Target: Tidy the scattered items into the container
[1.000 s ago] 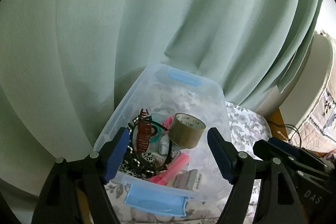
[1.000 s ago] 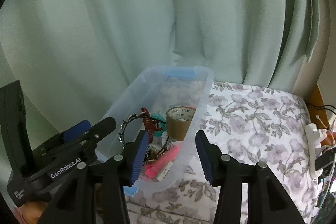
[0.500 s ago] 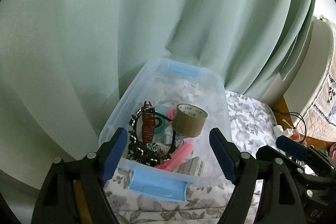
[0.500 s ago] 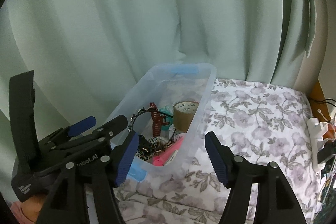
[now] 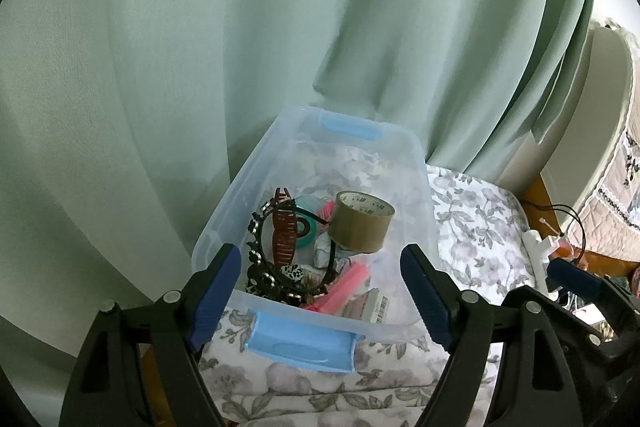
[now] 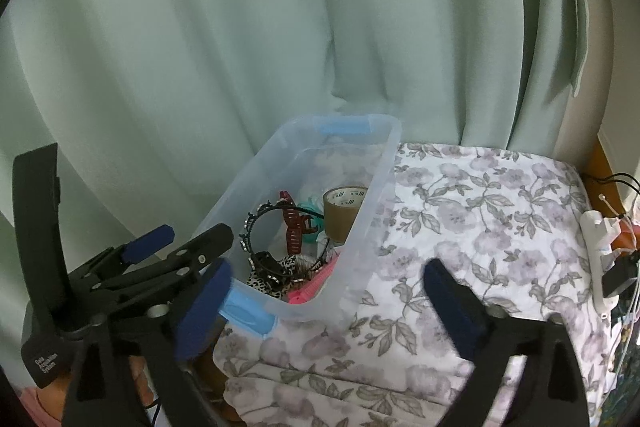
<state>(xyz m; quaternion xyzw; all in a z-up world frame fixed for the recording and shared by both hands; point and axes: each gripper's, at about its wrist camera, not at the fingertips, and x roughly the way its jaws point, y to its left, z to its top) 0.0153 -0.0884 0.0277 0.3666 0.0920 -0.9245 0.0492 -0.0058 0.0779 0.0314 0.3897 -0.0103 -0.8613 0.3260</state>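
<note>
Container (image 5: 224,223) just beyond empty, spread left gripper (image 5: 320,291).

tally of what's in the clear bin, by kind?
In the clear bin, as far as visible:
brown tape roll: 1
brown hair claw: 1
black headband: 1
pink highlighter: 1
teal tape ring: 1
Total: 5, plus a few unclear bits.

Clear container (image 5: 404,163) with tape roll (image 5: 361,227), hair clip (image 5: 285,231) inside
</note>
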